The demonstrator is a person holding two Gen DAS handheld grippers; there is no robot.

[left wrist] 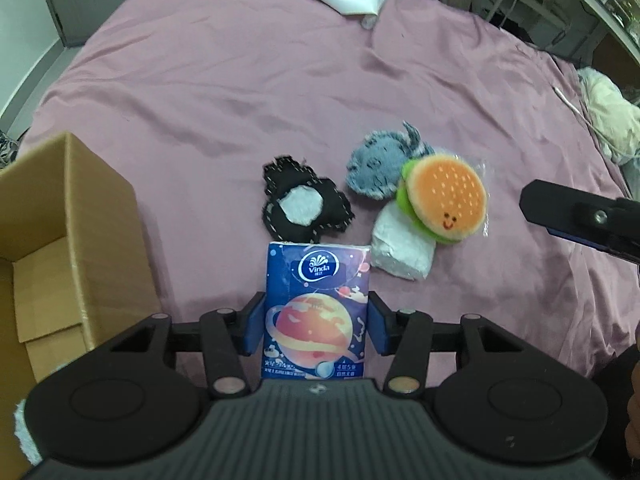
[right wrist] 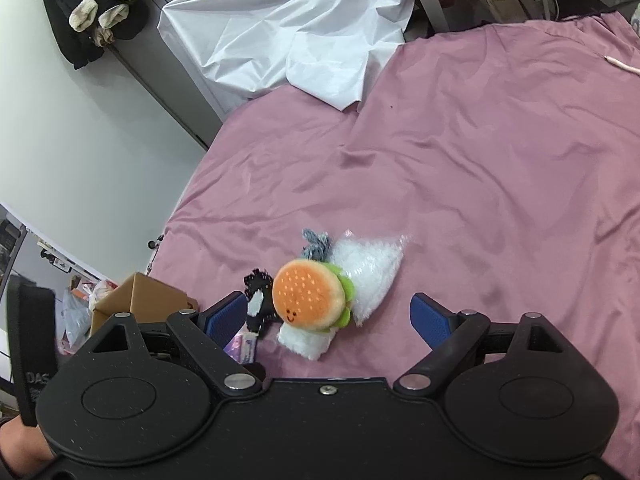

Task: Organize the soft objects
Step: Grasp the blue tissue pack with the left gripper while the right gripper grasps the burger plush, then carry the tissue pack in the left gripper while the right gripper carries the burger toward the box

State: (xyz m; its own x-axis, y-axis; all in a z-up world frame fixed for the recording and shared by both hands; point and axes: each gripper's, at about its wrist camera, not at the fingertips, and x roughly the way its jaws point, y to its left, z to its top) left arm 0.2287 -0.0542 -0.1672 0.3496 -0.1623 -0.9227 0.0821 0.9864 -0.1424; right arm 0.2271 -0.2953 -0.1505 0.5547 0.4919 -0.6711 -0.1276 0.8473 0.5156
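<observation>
Left wrist view looks down on a pink bedsheet (left wrist: 280, 80) where the left gripper (left wrist: 316, 322) has its 2 blue pads pressed against the sides of a Vinda tissue pack (left wrist: 316, 312), a blue packet printed with an orange ringed planet. The pack stands lengthwise between the fingers, its top edge just short of a black patchwork plush (left wrist: 302, 208) with a white centre. To the right of that plush lies a grey fuzzy toy (left wrist: 372, 168), and overlapping its lower right edge is a hamburger plush (left wrist: 444, 196) with an orange bun, green rim and a small smiling face, still in a clear wrapper. A white soft bundle (left wrist: 402, 250) sits partly under the hamburger and just beside the tissue pack's top right corner. An open cardboard box (left wrist: 72, 216) stands at the left edge of the bed, well apart from the toys. One finger of the right gripper (left wrist: 560, 208) enters from the right, near the hamburger but not touching it.

Right wrist view shows the right gripper (right wrist: 328, 316) with its jaws spread wide and nothing between the pads; the hamburger plush (right wrist: 308, 294) and the white bundle (right wrist: 306, 342) lie on the sheet in the gap ahead of them. A white crumpled cover (right wrist: 288, 28) lies at the far edge of the bed.
</observation>
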